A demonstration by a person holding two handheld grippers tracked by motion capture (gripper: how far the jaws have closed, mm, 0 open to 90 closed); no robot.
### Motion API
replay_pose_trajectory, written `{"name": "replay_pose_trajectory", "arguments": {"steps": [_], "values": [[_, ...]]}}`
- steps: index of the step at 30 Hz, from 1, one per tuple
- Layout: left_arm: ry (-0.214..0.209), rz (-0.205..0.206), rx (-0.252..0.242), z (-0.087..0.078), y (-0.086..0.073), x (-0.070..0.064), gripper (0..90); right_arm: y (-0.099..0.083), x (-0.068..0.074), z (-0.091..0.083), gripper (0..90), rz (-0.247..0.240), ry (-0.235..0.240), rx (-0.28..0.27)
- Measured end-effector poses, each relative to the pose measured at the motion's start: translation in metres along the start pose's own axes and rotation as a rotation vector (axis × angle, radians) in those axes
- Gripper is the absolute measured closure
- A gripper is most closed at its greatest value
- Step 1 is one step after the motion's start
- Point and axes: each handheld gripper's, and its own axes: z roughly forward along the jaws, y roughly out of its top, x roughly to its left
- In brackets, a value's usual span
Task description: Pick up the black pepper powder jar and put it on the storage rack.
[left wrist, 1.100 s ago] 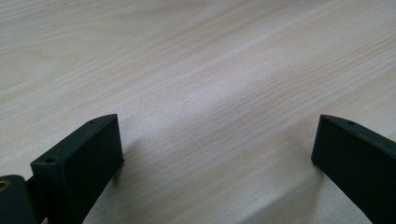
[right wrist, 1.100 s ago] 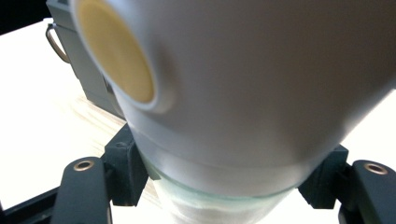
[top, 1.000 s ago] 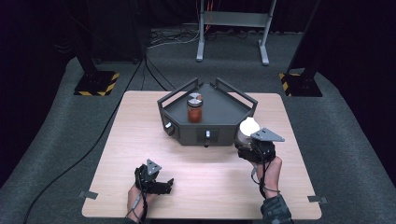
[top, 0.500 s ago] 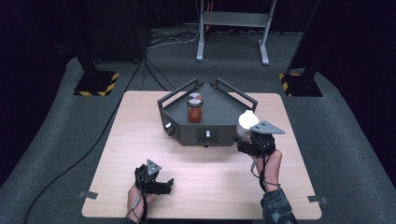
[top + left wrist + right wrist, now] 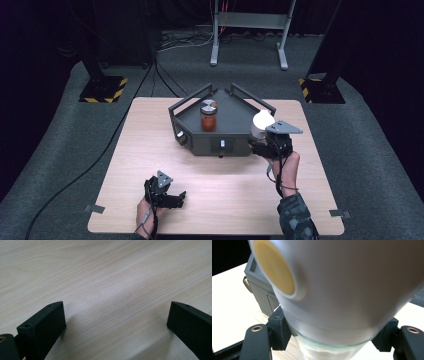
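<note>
Table (image 5: 150, 150) of pale wood carries a dark grey tray (image 5: 235, 112) with raised rails, just ahead of the right claw (image 5: 260, 145). That claw is clamped on a white-capped shaker (image 5: 342, 285) with a clear glass body, held at the tray's near right corner. A red-filled jar (image 5: 208, 116) stands on the tray, well left of the shaker. Left claw (image 5: 115, 322), jaws apart and holding nothing, rests low over bare wood. To set the shaker down cleanly, it should probably clear the rail first, stay upright, and land apart from the jar.
</note>
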Motion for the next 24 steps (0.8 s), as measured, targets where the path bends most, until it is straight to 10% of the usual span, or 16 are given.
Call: {"name": "replay_pose_trajectory", "arguments": {"steps": [24], "values": [[-0.003,-0.003,0.0,0.0,0.0,0.001,1.7,0.017,-0.006,0.007,29.7,0.002,0.007,0.001]]}}
